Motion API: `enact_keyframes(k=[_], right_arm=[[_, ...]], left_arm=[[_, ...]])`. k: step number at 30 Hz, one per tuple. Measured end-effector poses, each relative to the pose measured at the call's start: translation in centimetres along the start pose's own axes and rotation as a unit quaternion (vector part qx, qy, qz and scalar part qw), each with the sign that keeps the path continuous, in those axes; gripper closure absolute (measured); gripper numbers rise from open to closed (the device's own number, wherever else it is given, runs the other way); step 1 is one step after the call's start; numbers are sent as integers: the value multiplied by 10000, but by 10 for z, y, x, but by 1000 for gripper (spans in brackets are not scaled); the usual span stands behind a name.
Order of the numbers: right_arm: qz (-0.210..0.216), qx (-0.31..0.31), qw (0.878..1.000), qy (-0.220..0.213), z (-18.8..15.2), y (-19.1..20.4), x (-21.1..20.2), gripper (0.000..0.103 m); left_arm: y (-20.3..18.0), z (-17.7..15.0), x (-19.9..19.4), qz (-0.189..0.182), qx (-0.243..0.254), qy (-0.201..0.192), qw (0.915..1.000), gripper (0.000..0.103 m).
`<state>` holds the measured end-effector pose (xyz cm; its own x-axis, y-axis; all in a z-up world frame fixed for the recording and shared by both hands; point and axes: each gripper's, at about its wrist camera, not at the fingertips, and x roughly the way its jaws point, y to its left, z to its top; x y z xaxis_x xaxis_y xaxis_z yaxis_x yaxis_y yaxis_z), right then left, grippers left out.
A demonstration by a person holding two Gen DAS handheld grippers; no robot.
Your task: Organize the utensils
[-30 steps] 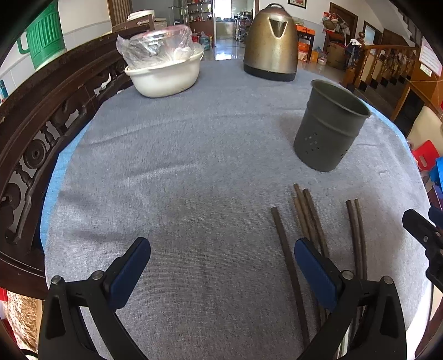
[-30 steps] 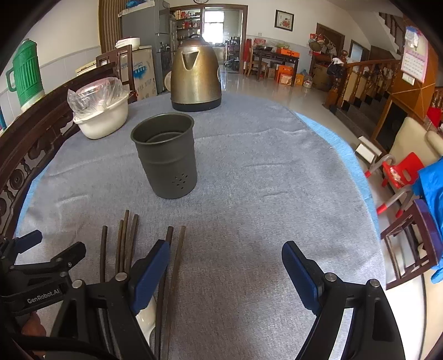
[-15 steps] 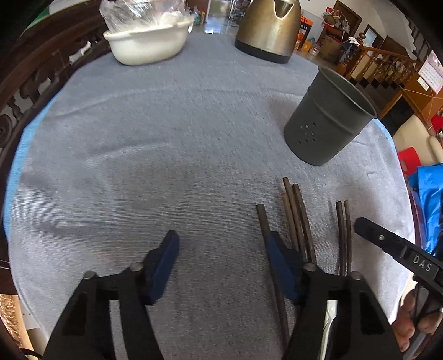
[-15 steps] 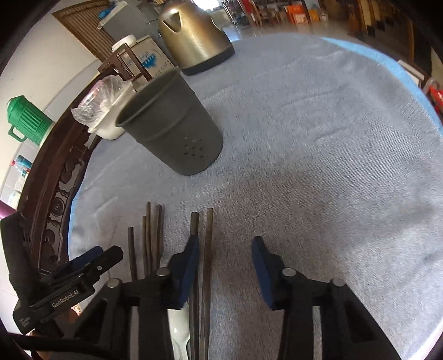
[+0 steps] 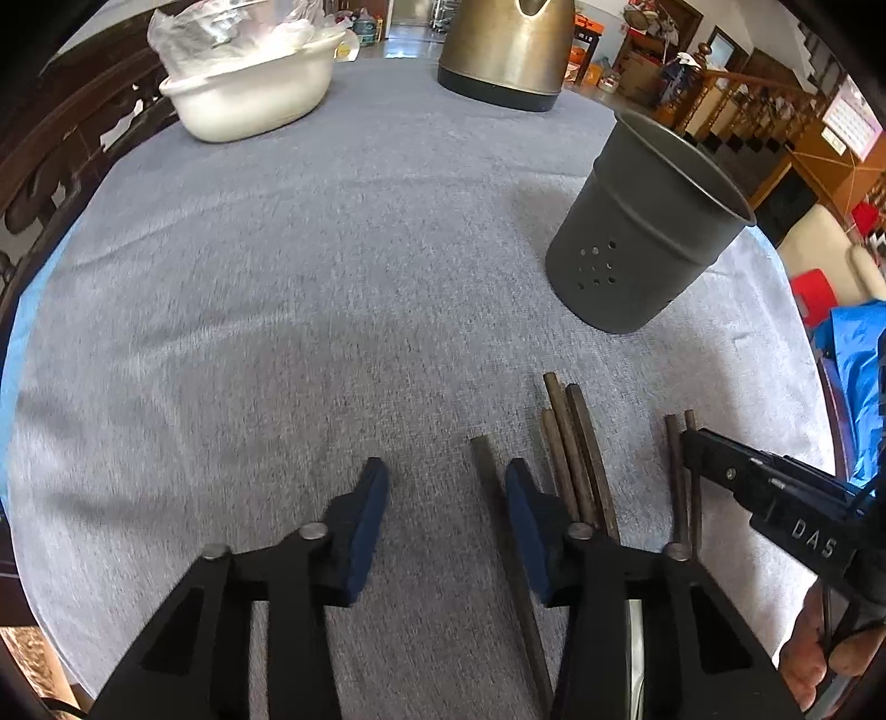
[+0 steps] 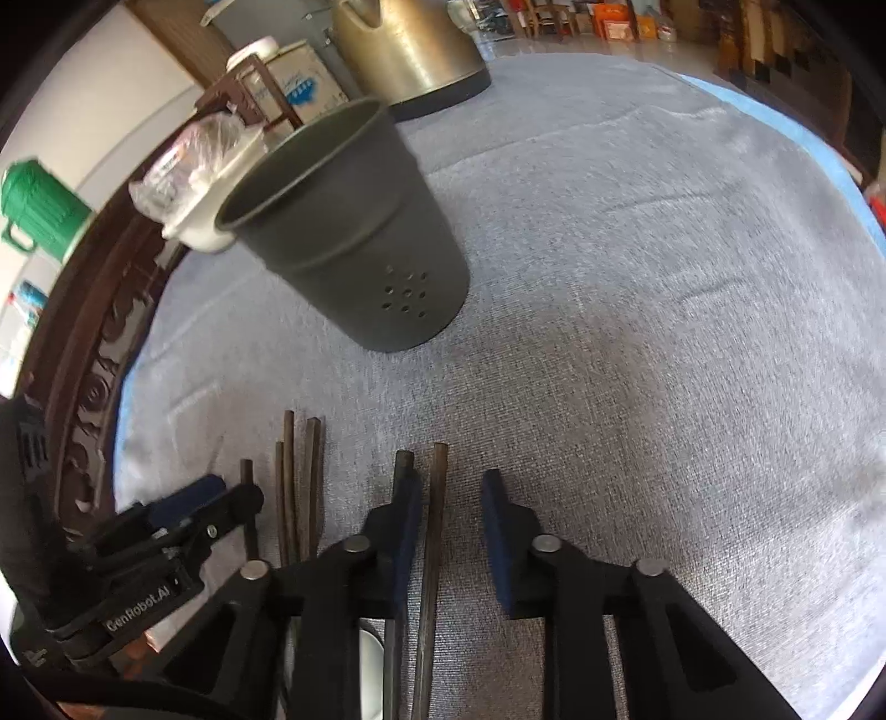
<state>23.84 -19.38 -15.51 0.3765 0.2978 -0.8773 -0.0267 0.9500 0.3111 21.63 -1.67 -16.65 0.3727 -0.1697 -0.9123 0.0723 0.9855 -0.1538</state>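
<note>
**Pick-up stage: both claws lowered over the chopsticks**

We are at the grasping step; no chopstick has yet gone into the holder. The grey holder (image 5: 645, 232) stands upright in the upper right of the left wrist view, on the cloth-covered table (image 5: 304, 266), and looks empty as far as we can see inside it.

The chopsticks lie flat in the lower right of the left wrist view, in three groups: a single chopstick (image 5: 487, 471), a bundle of three (image 5: 573, 443), and a pair (image 5: 678, 471) at the far right. All lie short of the holder, well apart from it.

The left claw (image 5: 446, 498) is apart and holds nothing. The single chopstick lies between its fingers, close against the right-hand one.

The right claw (image 6: 446, 515) is also apart and empty. In the lower centre of the right wrist view, one chopstick of the pair (image 6: 434, 498) lies inside the gap; the other sits under or against the left-hand finger, and we cannot tell which.

Next move, in our judgement: close each claw squarely on its stick, lift clear of the cloth, then carry it over the holder rim and drop it in upright. Thin sticks may roll or slip during closing.

A kettle (image 5: 506, 50) and a white bowl (image 5: 249, 94) stand at the top of the frame.
</note>
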Motion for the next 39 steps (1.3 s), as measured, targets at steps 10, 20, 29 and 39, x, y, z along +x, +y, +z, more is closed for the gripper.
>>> enact_keyframes(k=[10,20,29,39], right_arm=[[194,-46,9996,-177,-6,1,-8,95],[384,248,9986,-250,-9,-17,-30,93],[85,99,9999,69,0,-5,-22,87],[-277,-58,9989,384,4,13,-8,87]], left_arm=[[-2,7,1,-371,92,-173,9991,94],[12,2,-43,-460,162,-612,9969,95],[11,-9,-90,-568,253,-1093,9921,95],[19,-7,-102,-618,282,-1400,9878,95]])
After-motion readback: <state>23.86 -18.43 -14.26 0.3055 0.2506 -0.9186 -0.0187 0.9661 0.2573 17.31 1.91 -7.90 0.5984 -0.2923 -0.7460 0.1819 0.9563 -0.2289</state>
